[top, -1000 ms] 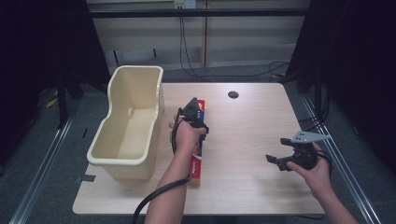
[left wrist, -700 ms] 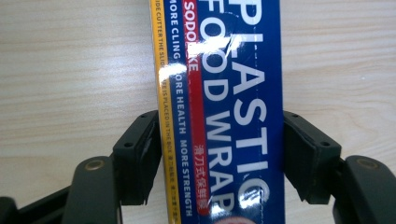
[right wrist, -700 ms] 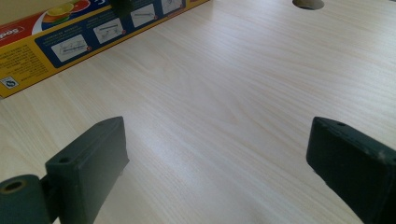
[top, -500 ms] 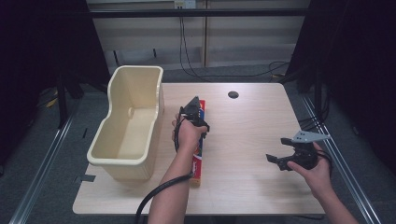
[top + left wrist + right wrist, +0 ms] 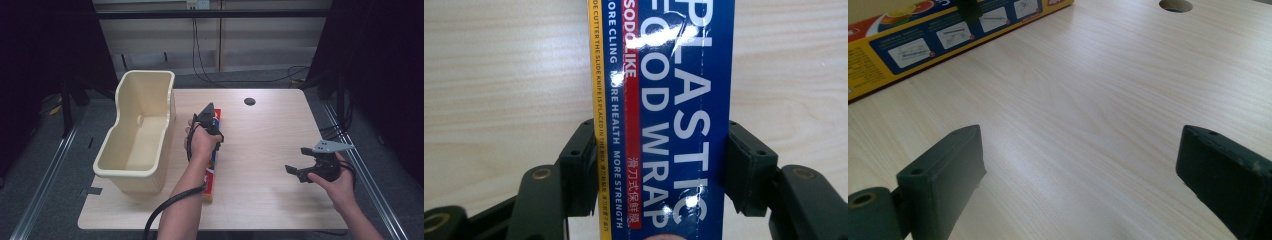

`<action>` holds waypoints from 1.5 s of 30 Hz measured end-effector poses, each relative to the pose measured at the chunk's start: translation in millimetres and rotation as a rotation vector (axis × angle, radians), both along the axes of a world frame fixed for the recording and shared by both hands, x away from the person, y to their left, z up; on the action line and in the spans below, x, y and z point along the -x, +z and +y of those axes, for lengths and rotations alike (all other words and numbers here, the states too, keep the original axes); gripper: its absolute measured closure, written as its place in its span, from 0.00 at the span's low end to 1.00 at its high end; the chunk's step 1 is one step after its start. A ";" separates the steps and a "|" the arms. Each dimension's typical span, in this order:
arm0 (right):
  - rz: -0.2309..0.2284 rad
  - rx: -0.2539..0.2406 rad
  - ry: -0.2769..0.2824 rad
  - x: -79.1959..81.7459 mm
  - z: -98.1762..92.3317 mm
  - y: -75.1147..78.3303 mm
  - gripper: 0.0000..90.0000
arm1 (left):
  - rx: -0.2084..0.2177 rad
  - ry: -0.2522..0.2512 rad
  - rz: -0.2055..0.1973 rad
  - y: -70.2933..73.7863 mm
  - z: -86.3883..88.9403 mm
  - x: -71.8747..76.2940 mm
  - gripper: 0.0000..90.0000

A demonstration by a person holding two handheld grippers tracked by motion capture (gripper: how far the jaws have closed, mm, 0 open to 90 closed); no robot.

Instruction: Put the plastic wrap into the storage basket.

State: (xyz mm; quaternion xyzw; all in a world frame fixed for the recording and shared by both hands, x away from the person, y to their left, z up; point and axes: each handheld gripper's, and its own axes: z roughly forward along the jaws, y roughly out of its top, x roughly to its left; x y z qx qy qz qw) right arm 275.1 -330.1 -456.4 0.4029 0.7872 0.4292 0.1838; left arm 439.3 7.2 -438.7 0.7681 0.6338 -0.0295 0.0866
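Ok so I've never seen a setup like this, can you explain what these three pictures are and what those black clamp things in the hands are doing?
A person sits at a wooden table holding a hand-operated gripper in each hand; there is no robot arm. The high view looks down from above. The other two pictures come from small cameras riding on each gripper, looking along its black jaws. The left gripper has its jaws on either side of a long blue box of plastic food wrap lying flat on the table; whether they press it yet is hard to tell. The right gripper hangs open over bare wood, holding nothing. A cream plastic tub stands left of the box, and a round hole sits near the table's far edge.
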 end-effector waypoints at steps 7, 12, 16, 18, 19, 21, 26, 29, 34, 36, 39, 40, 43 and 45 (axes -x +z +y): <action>0.001 -0.005 0.002 0.4 0.2 0.8 0.05 | 0.034 -0.019 0.012 22.6 5.7 2.3 0.46; -0.003 -0.001 0.006 0.7 1.5 1.6 0.05 | 0.072 -0.022 0.029 43.9 10.9 2.5 0.46; -0.003 -0.003 0.006 0.4 1.5 1.6 0.05 | 0.067 -0.054 0.031 54.1 12.7 2.8 0.46; -0.005 -0.004 0.002 0.7 2.0 2.0 0.05 | 0.071 -0.051 0.033 62.9 13.8 3.5 0.46; -0.005 -0.004 0.002 0.7 2.0 2.0 0.05 | 0.071 -0.051 0.033 62.9 13.8 3.5 0.46; -0.008 -0.002 0.003 1.0 1.9 2.5 0.05 | 0.070 -0.058 0.036 68.6 15.1 4.3 0.46; -0.009 -0.005 0.006 0.9 1.9 2.7 0.05 | 0.086 -0.060 0.054 81.8 20.6 4.9 0.46; -0.011 -0.006 0.007 1.2 2.1 3.0 0.05 | 0.083 -0.076 0.057 86.5 22.8 4.8 0.46; -0.010 -0.006 0.008 0.7 1.8 2.7 0.05 | 0.072 -0.068 0.051 100.4 27.5 5.1 0.46; -0.013 -0.002 0.007 1.0 2.0 2.9 0.05 | 0.066 -0.074 0.060 109.3 31.5 4.8 0.46; -0.015 -0.003 0.009 1.1 2.0 2.9 0.05 | 0.057 -0.074 0.059 114.7 33.0 5.4 0.46; -0.015 -0.003 0.009 1.1 2.0 2.9 0.05 | 0.056 -0.078 0.058 117.3 33.7 5.6 0.46; -0.014 -0.001 0.008 0.8 2.2 2.6 0.04 | 0.065 -0.075 0.056 125.2 36.2 6.3 0.46; -0.011 -0.004 0.010 1.1 2.9 2.6 0.04 | 0.057 -0.081 0.050 131.9 37.4 6.9 0.46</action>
